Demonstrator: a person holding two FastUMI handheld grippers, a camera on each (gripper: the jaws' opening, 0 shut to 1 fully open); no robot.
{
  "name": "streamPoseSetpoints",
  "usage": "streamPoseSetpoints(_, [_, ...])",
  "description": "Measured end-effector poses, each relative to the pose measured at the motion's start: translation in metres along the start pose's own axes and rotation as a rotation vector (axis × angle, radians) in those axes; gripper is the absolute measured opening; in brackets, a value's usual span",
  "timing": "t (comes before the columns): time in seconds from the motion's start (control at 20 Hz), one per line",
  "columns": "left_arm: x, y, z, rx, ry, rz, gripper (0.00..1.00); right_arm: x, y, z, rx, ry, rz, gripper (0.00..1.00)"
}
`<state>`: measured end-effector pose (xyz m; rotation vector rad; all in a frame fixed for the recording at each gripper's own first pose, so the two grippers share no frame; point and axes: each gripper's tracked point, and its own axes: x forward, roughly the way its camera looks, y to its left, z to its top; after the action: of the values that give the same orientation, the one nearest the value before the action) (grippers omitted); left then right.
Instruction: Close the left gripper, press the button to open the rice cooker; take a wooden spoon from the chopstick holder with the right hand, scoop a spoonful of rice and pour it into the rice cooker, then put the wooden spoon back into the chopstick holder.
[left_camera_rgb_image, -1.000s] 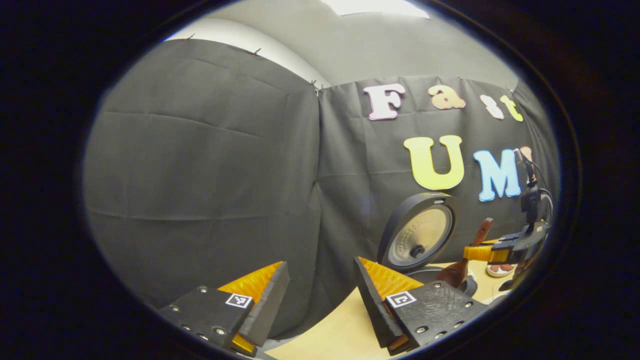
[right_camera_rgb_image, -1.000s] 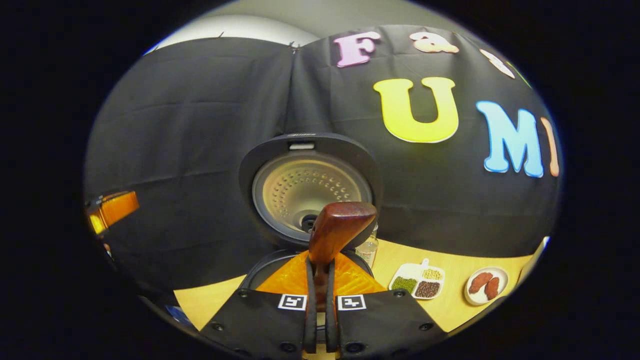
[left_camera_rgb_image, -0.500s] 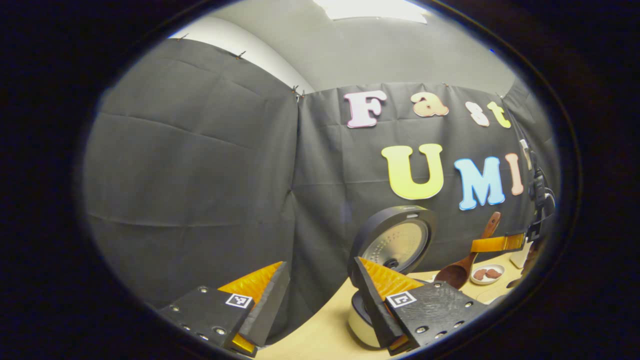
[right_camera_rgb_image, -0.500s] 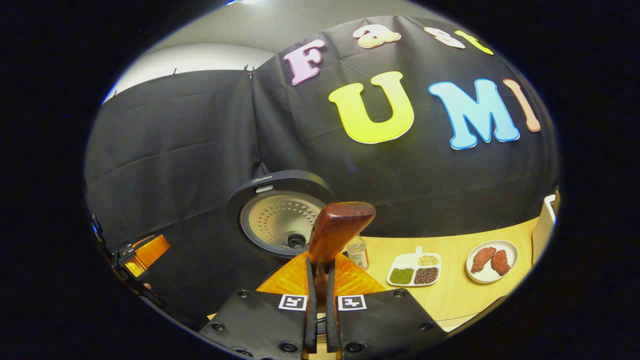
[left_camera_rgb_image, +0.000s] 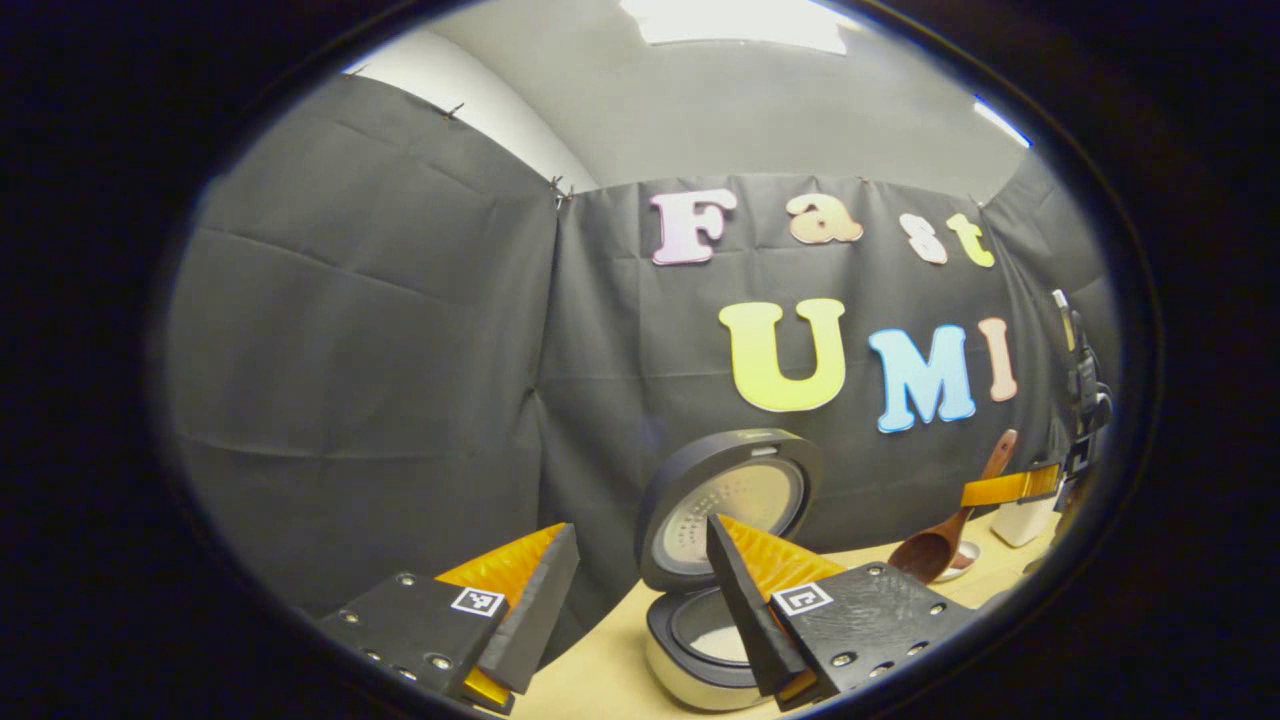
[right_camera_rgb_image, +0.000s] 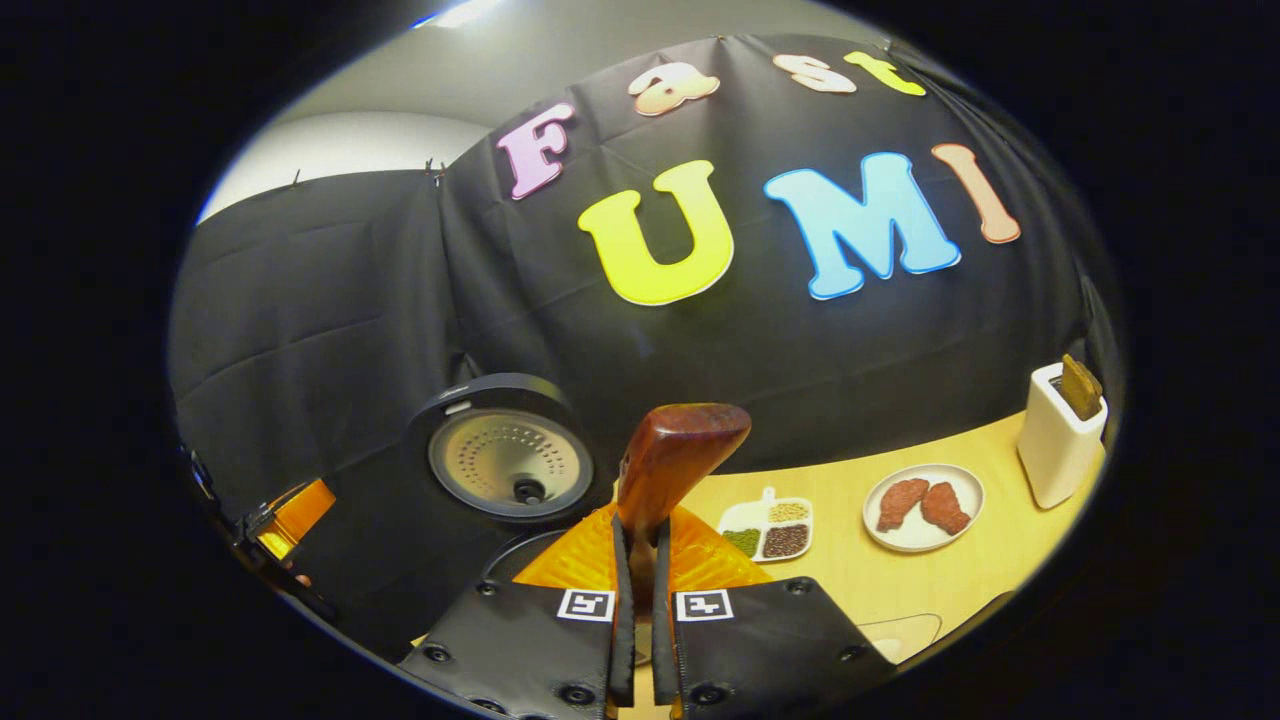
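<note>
we judge the scooping and pouring done — the rice cooker stands with its lid up and something pale lying in the pot — so the step in hand looks like carrying the wooden spoon back to the chopstick holder. to do it well we should hold the spoon's handle firm between the fingers, swing toward the holder without tipping the bowl end into the dishes on the way, line the spoon up over the holder's mouth, lower it straight in, and only then let the fingers part.

the right gripper is clamped on the spoon: both fingers press the handle between them, its rounded end standing up at about 12 o'clock above the fingertips. in the right gripper view the white holder sits at roughly 2 o'clock from the gripper, well apart, with a dark utensil already poking out of it. between them on the table lie a plate with two brown pieces and a small divided dish of beans. the cooker's raised lid is at about 10 o'clock.

the left gripper hangs with its fingers wide apart, holding nothing. from it, the cooker is just beyond at 1 o'clock, and the spoon in the other gripper shows near 3 o'clock, bowl end downward.
</note>
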<state>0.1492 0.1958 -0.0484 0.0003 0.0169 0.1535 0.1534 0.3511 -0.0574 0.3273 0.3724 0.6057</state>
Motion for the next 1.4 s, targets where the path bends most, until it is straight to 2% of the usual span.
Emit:
streamPoseSetpoints(0.2, [0.003, -0.027, 0.008, 0.004, -0.016, -0.04, 0.81, -0.025, -0.04, 0.008, 0.018, -0.02, -0.078, 0.08])
streamPoseSetpoints(0.25, [0.003, -0.032, 0.011, 0.003, -0.02, -0.048, 0.81, -0.032, -0.05, 0.01, 0.022, -0.025, -0.096, 0.12])
streamPoseSetpoints(0.3, [0.001, -0.039, 0.014, -0.001, -0.023, -0.057, 0.81, -0.039, -0.059, 0.012, 0.024, -0.028, -0.113, 0.08])
streamPoseSetpoints(0.95, [-0.002, -0.126, 0.031, -0.014, -0.038, -0.164, 0.82, -0.136, -0.167, 0.027, 0.04, -0.044, -0.334, 0.08])
streamPoseSetpoints(1.4, [-0.017, -0.173, 0.042, -0.019, -0.049, -0.221, 0.81, -0.2, -0.223, 0.009, 0.029, -0.011, -0.457, 0.08])
